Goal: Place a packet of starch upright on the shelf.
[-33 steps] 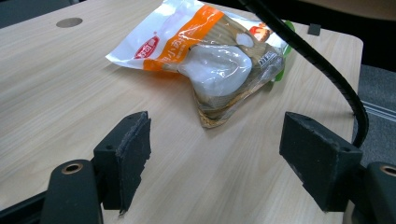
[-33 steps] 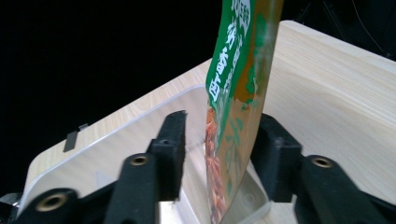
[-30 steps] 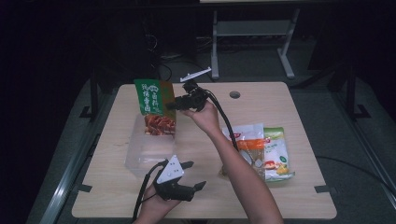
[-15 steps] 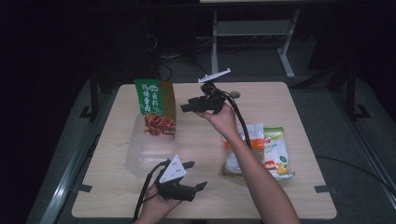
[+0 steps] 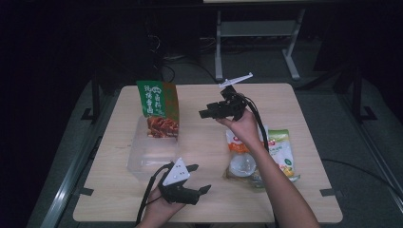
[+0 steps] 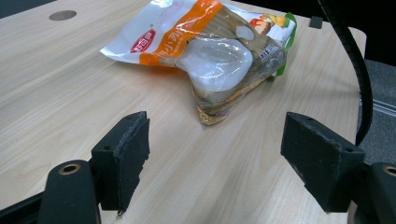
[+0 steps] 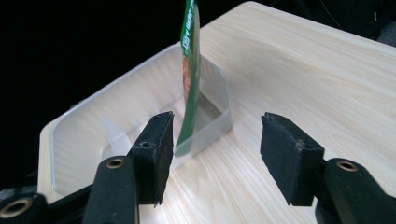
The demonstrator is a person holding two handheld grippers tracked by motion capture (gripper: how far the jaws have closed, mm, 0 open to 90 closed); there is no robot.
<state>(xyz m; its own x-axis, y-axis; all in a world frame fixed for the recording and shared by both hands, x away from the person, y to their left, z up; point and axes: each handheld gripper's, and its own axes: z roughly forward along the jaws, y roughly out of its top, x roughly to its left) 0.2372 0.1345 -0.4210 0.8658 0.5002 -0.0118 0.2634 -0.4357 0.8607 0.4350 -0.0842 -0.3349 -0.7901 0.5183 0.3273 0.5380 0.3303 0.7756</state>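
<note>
- High view: we see a green pouch (image 5: pixel 158 108) standing upright in a clear tub (image 5: pixel 151 151). The right gripper (image 5: pixel 205 114) is just beside it, empty; its jaws have just been opening. The left gripper (image 5: pixel 198 179) rests near the table's front edge.
- Left gripper view: our jaws stand wide, empty, facing snack bags (image 6: pixel 210 46).
- Right gripper view: our jaws gape, the pouch (image 7: pixel 189 74) beyond them.

I see a pale wooden table (image 5: pixel 199 137) with a small round hole (image 6: pixel 62 15) near its far edge. On its left part rests a clear tub (image 5: pixel 147 154), with a green pouch (image 5: pixel 159 107) standing upright at the tub's far end. Well apart on the right, an orange packet (image 5: pixel 240 156) lies flat, overlapping a green-edged packet (image 5: pixel 283 154) beside it.
</note>
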